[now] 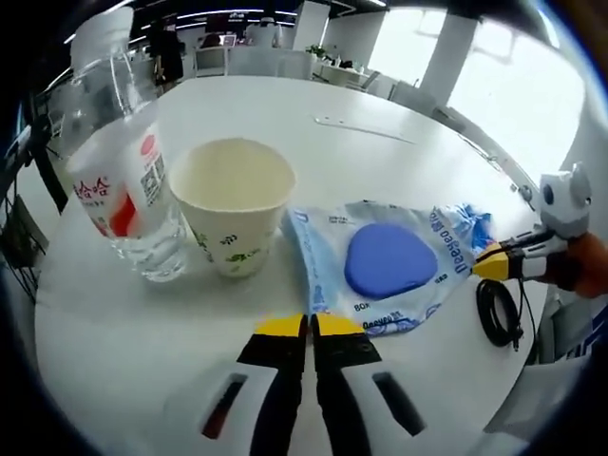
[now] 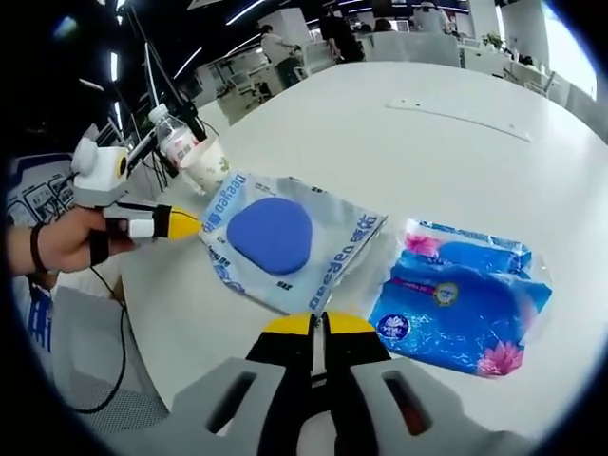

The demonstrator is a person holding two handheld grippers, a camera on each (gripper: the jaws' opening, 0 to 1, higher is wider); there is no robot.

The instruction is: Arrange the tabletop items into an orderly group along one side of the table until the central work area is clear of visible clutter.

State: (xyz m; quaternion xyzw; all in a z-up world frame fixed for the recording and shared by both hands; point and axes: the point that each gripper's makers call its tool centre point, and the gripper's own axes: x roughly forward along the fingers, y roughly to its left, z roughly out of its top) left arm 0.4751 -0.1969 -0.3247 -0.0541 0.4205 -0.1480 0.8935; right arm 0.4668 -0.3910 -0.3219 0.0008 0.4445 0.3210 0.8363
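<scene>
With both tongs (image 1: 310,325) (image 2: 318,324) closed and empty, grouping appears under way: next, move the blue tissue pack (image 2: 463,296) left beside the wipes pouch (image 2: 285,239).

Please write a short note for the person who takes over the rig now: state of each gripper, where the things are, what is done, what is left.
Left gripper: jaws together, holding nothing, low over the table before the wet-wipe pack with the blue lid.
Right gripper: jaws together, holding nothing, near that pack's edge.
Things: water bottle and paper cup stand side by side; the wipe pack lies flat next to the cup; the blue tissue packet lies beyond the wipe pack.
Done: the four items already sit in a loose row near the table edge.
Left: perhaps straighten the two packs and close the gaps.
</scene>
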